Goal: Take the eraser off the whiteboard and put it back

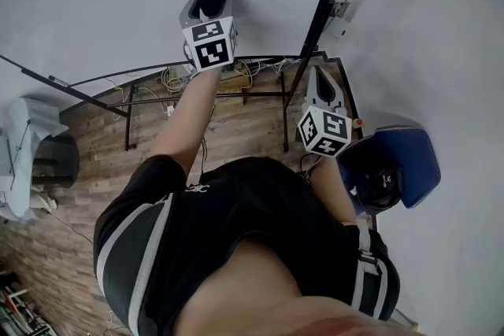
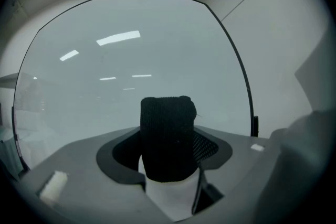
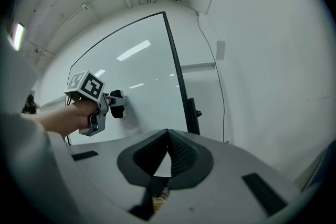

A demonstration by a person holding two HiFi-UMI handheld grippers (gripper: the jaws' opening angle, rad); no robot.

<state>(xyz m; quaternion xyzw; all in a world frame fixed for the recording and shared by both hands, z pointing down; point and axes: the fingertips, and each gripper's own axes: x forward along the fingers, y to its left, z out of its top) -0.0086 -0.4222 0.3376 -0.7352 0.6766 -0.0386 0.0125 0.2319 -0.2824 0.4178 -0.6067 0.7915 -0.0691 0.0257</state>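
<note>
Left gripper (image 2: 169, 168) has the eraser (image 2: 168, 136), jaws set wide and clamped on its two sides, black felt end poking out ahead of them and the pale body sitting lower in the grip. Dead ahead of it is the whiteboard (image 2: 131, 71), filling that gripper's view, so the eraser lies on the near side of the board, and the way back is straight forward. From the right gripper view the eraser (image 3: 116, 104) looks to stand with its long axis roughly upright, across the jaws, right up at the board's surface. Whether it touches or hangs just off is hard to say, since a soft shadow blurs the gap. The left hand is plainly the nearer one. Right gripper (image 3: 168, 152) sits off to the right by the board's black frame (image 3: 178, 76), jaws closed tip to tip with nothing in them. The head view cuts the board to a pale sheet. No tray or ledge shows, so the exact spot for the eraser can't be made out.
</note>
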